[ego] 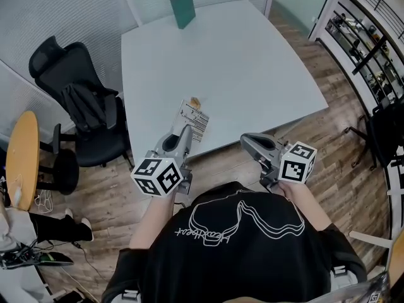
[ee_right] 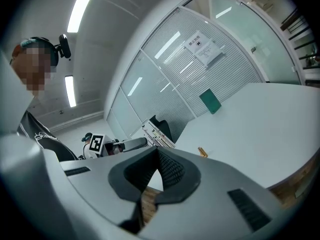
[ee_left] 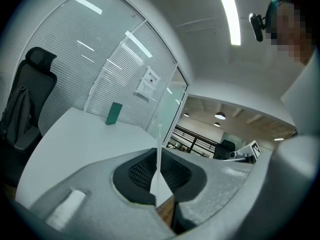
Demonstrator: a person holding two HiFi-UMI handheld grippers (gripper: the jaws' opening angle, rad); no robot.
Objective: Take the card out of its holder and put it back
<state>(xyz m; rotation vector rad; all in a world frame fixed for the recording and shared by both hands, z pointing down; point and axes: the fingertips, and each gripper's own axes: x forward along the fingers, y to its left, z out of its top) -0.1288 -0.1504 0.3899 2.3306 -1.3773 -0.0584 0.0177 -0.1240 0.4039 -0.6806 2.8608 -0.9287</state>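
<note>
The left gripper [ego: 187, 131] is clamped narrow on the card [ego: 194, 120]. In the left gripper view the card [ee_left: 158, 151] stands edge-on as a thin white blade between the black pads of the left gripper [ee_left: 159, 176]. From above, the card's face carries rows of dark print and bar-like stripes, too small to read. It hangs over the counter [ego: 252, 74] at the near edge, toward the near left corner, well apart from the green holder [ego: 182, 7]. The holder stands upright at the middle of the far edge; no writing can be made out on it.

The right gripper [ego: 247, 139] is off the near edge, its jaws pressed together with nothing between them, as the right gripper view [ee_right: 156, 171] shows. That view also catches the card [ee_right: 158, 134] and the green holder [ee_right: 210, 101].

A small tan object [ego: 195, 102] lies on the counter just beyond the card. A paper notice [ee_right: 205, 49] is stuck to the glass wall behind the holder – its lines are illegible. Each gripper's cube bears black-and-white square markers. The person's black shirt [ego: 233, 238] shows a white line drawing with a script word I cannot read for certain.
</note>
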